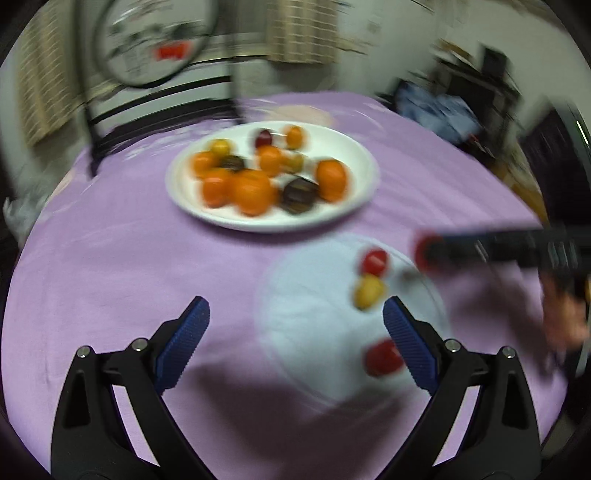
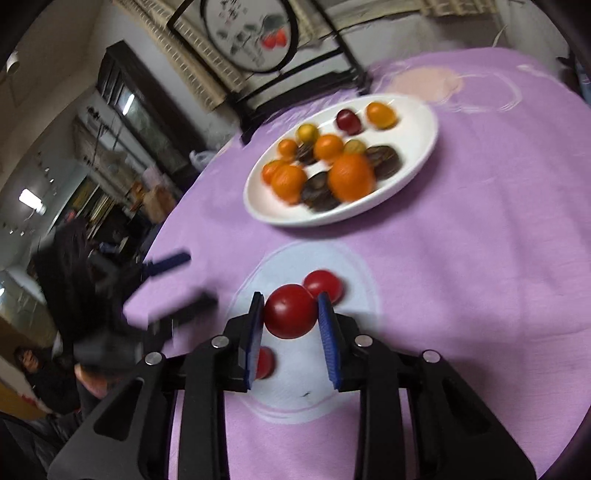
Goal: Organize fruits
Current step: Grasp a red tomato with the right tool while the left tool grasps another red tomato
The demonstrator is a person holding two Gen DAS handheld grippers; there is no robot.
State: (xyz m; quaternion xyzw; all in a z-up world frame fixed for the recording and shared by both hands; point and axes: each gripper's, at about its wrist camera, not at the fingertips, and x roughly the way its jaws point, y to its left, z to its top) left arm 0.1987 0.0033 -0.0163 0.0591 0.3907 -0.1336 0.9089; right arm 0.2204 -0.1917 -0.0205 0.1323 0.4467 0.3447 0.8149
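A round table draped in lilac cloth stood before a black-framed round painted screen. Dark glass-fronted cabinets lined the pale wall, with bright ceiling lights beyond.

My right gripper grips a red tomato between its blue pads, over the pale circle on the purple cloth. Another tomato lies just behind; the fruit plate sits farther back
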